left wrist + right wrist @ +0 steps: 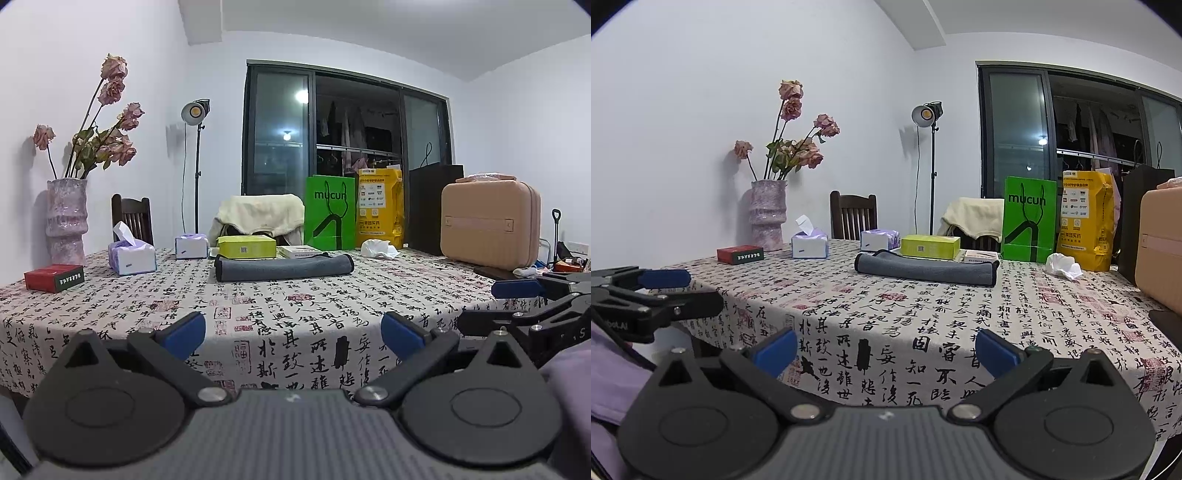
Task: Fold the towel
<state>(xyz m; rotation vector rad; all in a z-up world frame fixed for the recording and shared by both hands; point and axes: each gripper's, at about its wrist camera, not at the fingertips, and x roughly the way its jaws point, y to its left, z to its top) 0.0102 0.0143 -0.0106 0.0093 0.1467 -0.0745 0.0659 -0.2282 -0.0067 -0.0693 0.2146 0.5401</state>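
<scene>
A grey towel [283, 267] lies folded into a long flat bundle near the far side of the table; it also shows in the right wrist view [925, 269]. My left gripper [293, 336] is open and empty, held at the table's near edge, well short of the towel. My right gripper [886, 350] is open and empty too, at the near edge. The right gripper shows at the right of the left wrist view [517, 302]. The left gripper shows at the left of the right wrist view [676, 291].
The table carries a calligraphy-print cloth [295, 314]. Behind the towel stand a yellow-green box [246, 246], a green paper bag [329, 218], a yellow bag [380, 206] and a crumpled tissue [378, 248]. Two tissue packs [132, 255], a red box [54, 277] and a vase [66, 218] stand left; a tan case [491, 225] stands right.
</scene>
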